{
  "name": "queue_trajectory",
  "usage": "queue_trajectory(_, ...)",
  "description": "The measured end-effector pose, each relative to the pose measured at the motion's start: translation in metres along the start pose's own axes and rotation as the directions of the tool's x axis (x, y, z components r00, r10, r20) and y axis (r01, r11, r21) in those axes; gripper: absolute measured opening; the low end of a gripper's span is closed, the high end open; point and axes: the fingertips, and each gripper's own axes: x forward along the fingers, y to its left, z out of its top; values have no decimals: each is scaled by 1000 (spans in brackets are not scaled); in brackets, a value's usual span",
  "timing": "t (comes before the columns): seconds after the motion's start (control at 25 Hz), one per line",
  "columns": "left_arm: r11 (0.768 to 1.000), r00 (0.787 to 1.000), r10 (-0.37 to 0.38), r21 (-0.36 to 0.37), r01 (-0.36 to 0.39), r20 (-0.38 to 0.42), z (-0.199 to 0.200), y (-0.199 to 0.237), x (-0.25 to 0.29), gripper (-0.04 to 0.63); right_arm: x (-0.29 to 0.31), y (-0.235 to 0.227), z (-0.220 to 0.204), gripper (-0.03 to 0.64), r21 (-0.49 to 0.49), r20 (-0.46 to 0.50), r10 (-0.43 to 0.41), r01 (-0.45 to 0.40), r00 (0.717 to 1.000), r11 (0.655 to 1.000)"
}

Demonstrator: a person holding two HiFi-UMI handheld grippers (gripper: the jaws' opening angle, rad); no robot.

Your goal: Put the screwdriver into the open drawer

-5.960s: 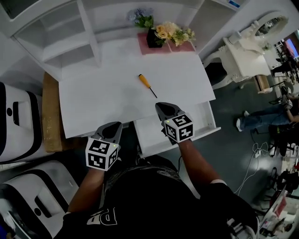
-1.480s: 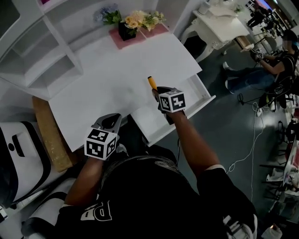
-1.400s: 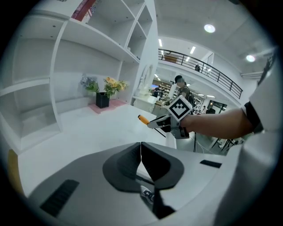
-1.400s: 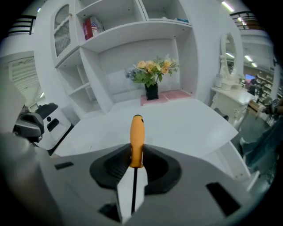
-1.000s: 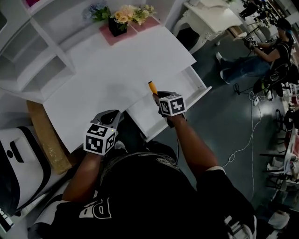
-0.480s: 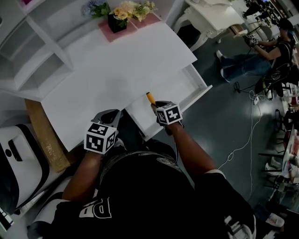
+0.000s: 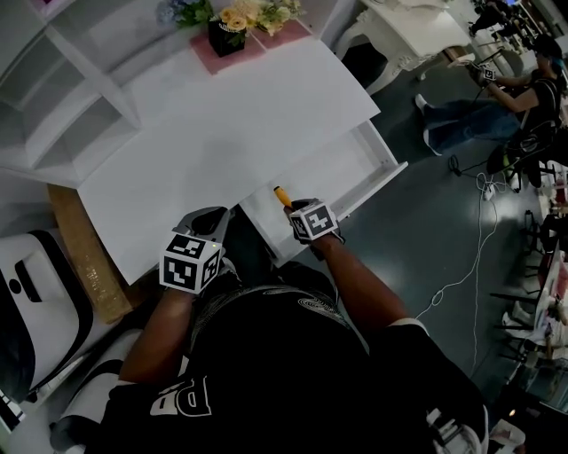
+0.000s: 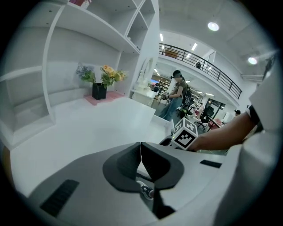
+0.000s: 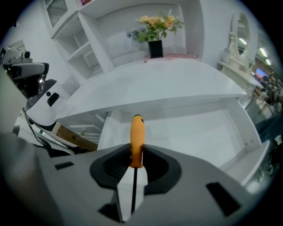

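Though clear of the flowers (image 7: 238, 16), screwdriver (image 7: 280, 194) beside desktop (image 7: 222, 142) edge, over drawer (image 7: 330, 177).

Orange-handled screwdriver (image 9: 136, 140) gripped at handle base, above open white drawer (image 9: 199, 128).

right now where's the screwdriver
In the head view the screwdriver is near centre, clamped in the right gripper, orange handle poking past the jaws over the left end of the open drawer, beside the desktop edge.

The right claw (image 7: 293, 208) points steeply down over the left end of the drawer (image 7: 342, 173), jaws clamped on the screwdriver (image 9: 136, 139) handle. The left claw (image 7: 206, 219), jaws together and empty, hovers left of the drawer.
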Motion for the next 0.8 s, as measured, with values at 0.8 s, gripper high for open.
queue_trajectory(0.8, 994, 997, 75, -80, -75, -8, -20, 21, -20, 15, 53, 3, -7, 91, -2, -126, 51, -52, 991, 999)
